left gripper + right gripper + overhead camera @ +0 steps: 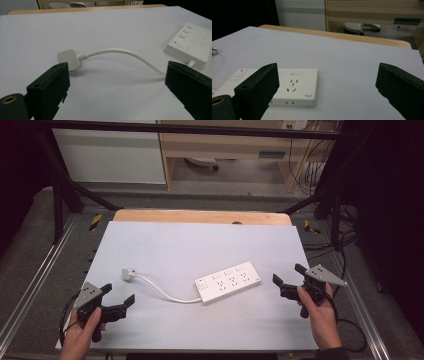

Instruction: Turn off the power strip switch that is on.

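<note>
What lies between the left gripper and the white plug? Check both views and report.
Nothing visible. The left gripper is open and faces the plug across bare white table surface. The cable runs off to the power strip, outside that path.

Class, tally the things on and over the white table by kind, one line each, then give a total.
Power strips: 1, white, with its cable and plug
Tongs: 2, black, the left tongs and the right tongs, both open
Total: 3
</note>
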{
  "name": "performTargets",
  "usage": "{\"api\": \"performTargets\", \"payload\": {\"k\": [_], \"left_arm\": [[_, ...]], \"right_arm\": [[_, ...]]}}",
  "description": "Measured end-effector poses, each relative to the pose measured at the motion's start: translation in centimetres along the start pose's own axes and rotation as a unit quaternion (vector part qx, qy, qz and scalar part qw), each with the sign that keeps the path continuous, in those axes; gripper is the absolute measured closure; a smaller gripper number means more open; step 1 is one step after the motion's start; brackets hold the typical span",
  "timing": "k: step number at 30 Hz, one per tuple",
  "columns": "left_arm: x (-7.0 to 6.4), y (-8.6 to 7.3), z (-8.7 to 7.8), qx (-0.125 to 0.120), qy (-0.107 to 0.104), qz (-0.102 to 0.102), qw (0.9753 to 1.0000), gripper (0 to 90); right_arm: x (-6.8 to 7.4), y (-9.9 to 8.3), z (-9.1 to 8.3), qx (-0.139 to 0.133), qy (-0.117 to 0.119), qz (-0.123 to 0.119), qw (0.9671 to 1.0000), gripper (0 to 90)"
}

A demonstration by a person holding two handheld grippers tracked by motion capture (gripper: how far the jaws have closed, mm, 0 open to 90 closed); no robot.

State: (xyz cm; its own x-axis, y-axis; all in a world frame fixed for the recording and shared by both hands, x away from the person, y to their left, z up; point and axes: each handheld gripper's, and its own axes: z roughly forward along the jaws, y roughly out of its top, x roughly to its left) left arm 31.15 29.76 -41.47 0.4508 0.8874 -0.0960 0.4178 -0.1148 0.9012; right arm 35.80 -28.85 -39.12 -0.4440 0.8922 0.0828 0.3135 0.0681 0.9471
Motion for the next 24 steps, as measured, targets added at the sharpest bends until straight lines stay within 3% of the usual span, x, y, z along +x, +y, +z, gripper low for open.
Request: {"api": "performTargets", "payload": {"k": [11,24], "left_arm": [[0.0,0.0,0.0,-0.001,0.000,0.001,1.0000,5.7],[0.0,0.0,-0.1,-0.002,0.000,0.002,1.0000,5.7]], "right_arm": [[-0.4,-1.4,-0.7,0.000,-0.006,0.001,1.0000,5.3],[-0.3,-3.8,-0.5,0.029,0.001,0.004,0.9996,4.6]]}}
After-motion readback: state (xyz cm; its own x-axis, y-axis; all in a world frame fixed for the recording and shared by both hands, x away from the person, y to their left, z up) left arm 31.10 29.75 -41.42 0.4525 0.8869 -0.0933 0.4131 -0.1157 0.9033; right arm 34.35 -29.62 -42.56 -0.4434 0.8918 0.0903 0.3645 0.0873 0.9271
